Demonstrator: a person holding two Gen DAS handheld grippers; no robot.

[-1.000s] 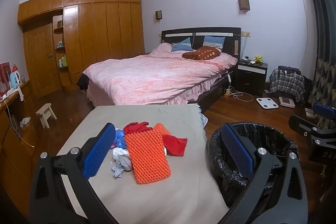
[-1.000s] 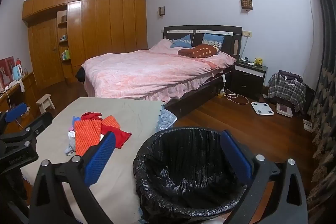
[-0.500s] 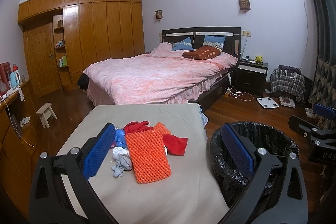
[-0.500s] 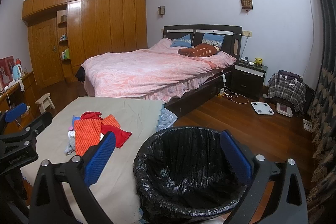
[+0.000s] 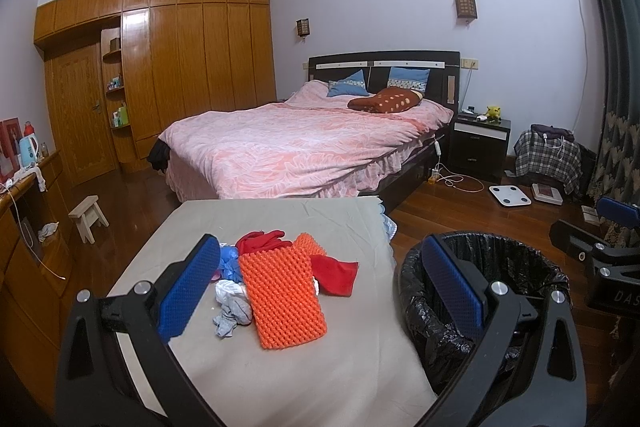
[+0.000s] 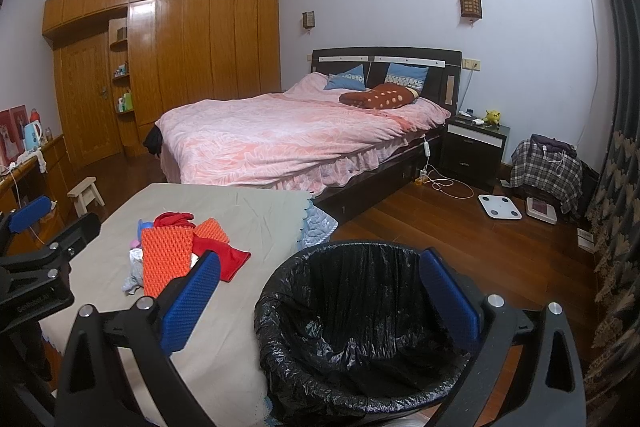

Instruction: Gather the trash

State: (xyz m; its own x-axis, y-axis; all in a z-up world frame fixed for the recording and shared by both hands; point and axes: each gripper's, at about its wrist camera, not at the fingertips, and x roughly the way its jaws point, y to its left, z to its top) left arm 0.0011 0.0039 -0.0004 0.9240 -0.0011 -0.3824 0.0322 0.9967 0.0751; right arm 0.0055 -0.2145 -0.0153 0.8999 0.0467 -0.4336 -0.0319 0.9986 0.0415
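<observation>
A pile of trash lies on the grey-clothed table (image 5: 280, 367): an orange foam net (image 5: 282, 293), red cloth pieces (image 5: 336, 273), a blue wad (image 5: 228, 259) and a crumpled white-grey wad (image 5: 232, 309). The pile also shows in the right wrist view (image 6: 168, 259). A bin with a black liner (image 6: 360, 315) stands right of the table, also in the left wrist view (image 5: 516, 267). My left gripper (image 5: 320, 287) is open and empty, just short of the pile. My right gripper (image 6: 320, 301) is open and empty, above the bin's near rim.
A bed with a pink cover (image 5: 304, 147) stands beyond the table. A nightstand (image 5: 480, 143), a white scale (image 5: 510, 195) and a plaid bundle (image 5: 548, 155) are at the right. A small stool (image 5: 88, 217) and a wooden counter (image 5: 24, 207) are at the left.
Both views have shifted only slightly. Nothing was picked up or released.
</observation>
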